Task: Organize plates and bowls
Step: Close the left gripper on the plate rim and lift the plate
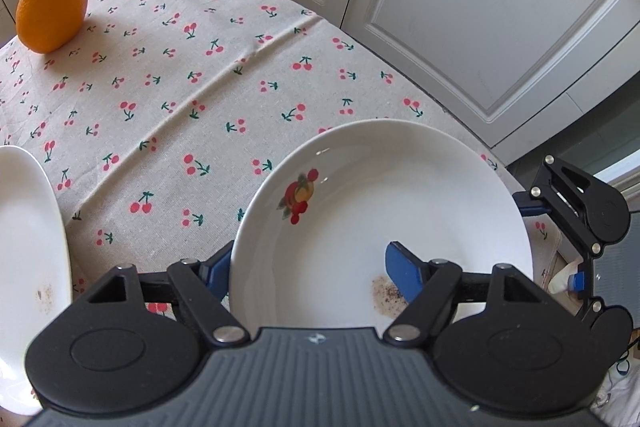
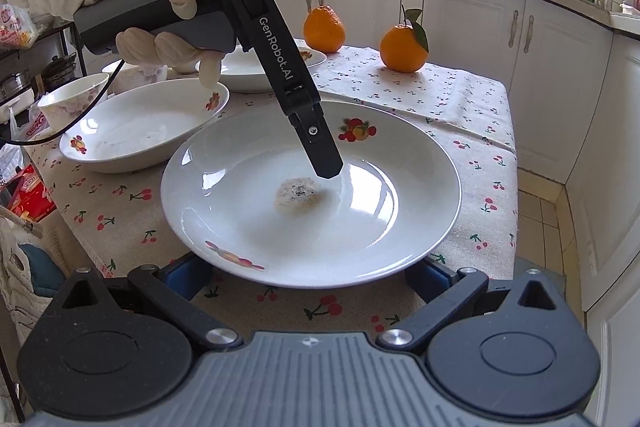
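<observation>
A white deep plate (image 1: 380,211) (image 2: 312,195) with fruit prints and a brown stain lies on the cherry-print tablecloth (image 1: 180,87). My left gripper (image 1: 308,271) points down at it and is shut across its rim. One blue pad (image 1: 400,275) rests inside on the plate floor, and the other pad (image 1: 218,267) is tucked under the outer edge. In the right wrist view only one black finger (image 2: 326,163) shows, inside the plate. My right gripper (image 2: 310,275) (image 1: 550,245) is open, its blue pads wide apart under the plate's near rim.
A second deep plate (image 2: 140,131) (image 1: 28,267) lies to the left, with a third plate (image 2: 248,77) and a small bowl (image 2: 72,103) behind. Two oranges (image 2: 324,29) (image 2: 402,47) stand at the back. The table edge (image 2: 514,187) drops off towards white cabinets (image 2: 560,87).
</observation>
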Tool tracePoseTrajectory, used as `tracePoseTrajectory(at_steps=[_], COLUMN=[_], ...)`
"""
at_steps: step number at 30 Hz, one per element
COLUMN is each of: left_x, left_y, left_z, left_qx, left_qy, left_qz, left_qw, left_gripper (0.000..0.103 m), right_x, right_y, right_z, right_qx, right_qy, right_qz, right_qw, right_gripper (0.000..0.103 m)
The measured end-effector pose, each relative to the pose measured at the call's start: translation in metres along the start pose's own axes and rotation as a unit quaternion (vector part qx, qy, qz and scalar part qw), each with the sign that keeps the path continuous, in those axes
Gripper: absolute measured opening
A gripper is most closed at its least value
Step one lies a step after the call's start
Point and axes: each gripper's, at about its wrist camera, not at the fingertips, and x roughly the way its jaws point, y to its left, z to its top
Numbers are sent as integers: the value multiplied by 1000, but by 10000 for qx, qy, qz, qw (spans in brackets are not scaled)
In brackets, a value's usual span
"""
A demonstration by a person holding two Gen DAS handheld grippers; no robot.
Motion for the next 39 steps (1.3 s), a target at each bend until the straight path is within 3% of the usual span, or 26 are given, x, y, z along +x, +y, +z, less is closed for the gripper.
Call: tracePoseTrajectory(at_steps=[6, 15, 39], left_x=[-1, -13, 6], left_y=[1, 2, 33], left_z=[-1, 0, 53], left_qx=[55, -5, -156], left_qy=[42, -228, -833], left_qz=[-107, -169, -78], left_qw=[9999, 9996, 9964], left_gripper=[76, 76, 76], right_x=[1, 0, 32], right_y=[0, -5, -58], right_z=[3, 10, 40], right_qx=[28, 3, -280], right_qy=[120, 202, 252], right_qz=[2, 34, -120], right_qw=[9999, 9998, 9992], right_gripper=[103, 103, 103])
